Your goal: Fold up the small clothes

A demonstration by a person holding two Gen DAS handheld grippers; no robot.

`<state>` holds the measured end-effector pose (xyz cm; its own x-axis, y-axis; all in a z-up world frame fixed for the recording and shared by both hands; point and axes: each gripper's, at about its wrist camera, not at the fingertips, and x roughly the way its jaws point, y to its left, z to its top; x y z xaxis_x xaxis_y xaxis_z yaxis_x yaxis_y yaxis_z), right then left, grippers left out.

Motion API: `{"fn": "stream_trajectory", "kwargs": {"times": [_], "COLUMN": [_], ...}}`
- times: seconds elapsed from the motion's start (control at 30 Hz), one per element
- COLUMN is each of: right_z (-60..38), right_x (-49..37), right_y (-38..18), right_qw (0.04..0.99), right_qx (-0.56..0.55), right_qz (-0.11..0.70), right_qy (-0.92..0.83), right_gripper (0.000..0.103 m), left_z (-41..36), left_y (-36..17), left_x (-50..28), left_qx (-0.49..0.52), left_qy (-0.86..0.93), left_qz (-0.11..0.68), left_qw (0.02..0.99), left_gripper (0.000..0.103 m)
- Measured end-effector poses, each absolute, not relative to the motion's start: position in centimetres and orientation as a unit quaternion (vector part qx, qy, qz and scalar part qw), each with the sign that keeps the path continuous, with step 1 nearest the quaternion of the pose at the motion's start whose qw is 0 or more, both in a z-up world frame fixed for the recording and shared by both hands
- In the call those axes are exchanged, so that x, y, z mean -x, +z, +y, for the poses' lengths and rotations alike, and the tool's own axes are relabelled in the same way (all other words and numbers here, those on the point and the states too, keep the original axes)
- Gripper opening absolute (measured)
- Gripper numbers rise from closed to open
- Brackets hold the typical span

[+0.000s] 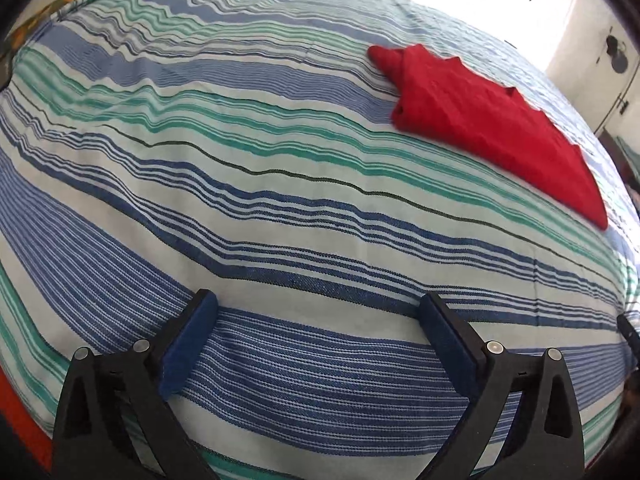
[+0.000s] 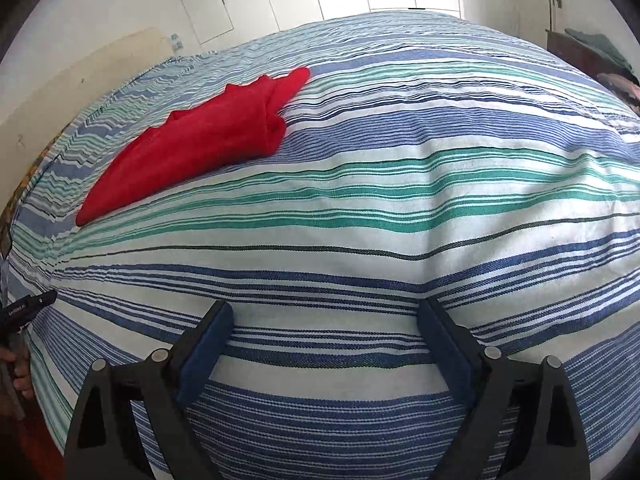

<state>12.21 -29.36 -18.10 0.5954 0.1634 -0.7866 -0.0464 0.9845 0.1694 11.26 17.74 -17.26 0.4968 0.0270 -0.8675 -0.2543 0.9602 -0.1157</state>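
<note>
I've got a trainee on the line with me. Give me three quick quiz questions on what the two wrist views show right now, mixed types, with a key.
1. True or false: the red garment is clamped in the left tongs.
2. Multiple choice: what lies between the fingers of the right tongs? A) a sleeve of the garment B) only the striped bedspread C) a hanger
3. Fill in: in the left wrist view the garment lies toward the upper ____ of the picture.

Key
1. False: both tongs are open and empty, and the garment lies folded on the bedspread, well apart from them.
2. B
3. right
</note>
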Motion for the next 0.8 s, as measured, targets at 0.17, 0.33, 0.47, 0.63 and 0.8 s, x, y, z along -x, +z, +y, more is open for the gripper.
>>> {"fn": "stream_trajectory", "kwargs": {"times": [0.17,0.33,0.47,0.63,0.8], "right_z": [-29.4,-29.0,-28.8,-28.7,-28.7], "right_x": [-11.6,-12.1,-12.3,-12.4,-12.4], "right_y": [-18.9,-19.6,-19.7,-19.8,-19.8], "right_qw": [0.893,0.893,0.892,0.891,0.891], "right_qx": [-0.051,-0.05,-0.046,-0.04,-0.042], "right_qz": [0.444,0.444,0.446,0.448,0.446], "right_qy": [0.052,0.058,0.064,0.065,0.067], "right_gripper": [0.096,0.098,0.102,0.103,0.103], "left_z": [17.9,17.8,18.6,17.9,15.8], "left_y": [-17.3,-12.7,-9.9,-13.2,-17.6], "left_x": [-10.9,-12.7,-20.9,-30.8,-35.1], "left_qx": [0.103,0.156,0.226,0.202,0.175], "left_qy": [0.086,0.049,-0.019,0.008,-0.002], "left_qz": [0.506,0.456,0.44,0.492,0.546], "left_qw": [0.852,0.875,0.869,0.847,0.819], "left_gripper": [0.101,0.092,0.095,0.093,0.059]}}
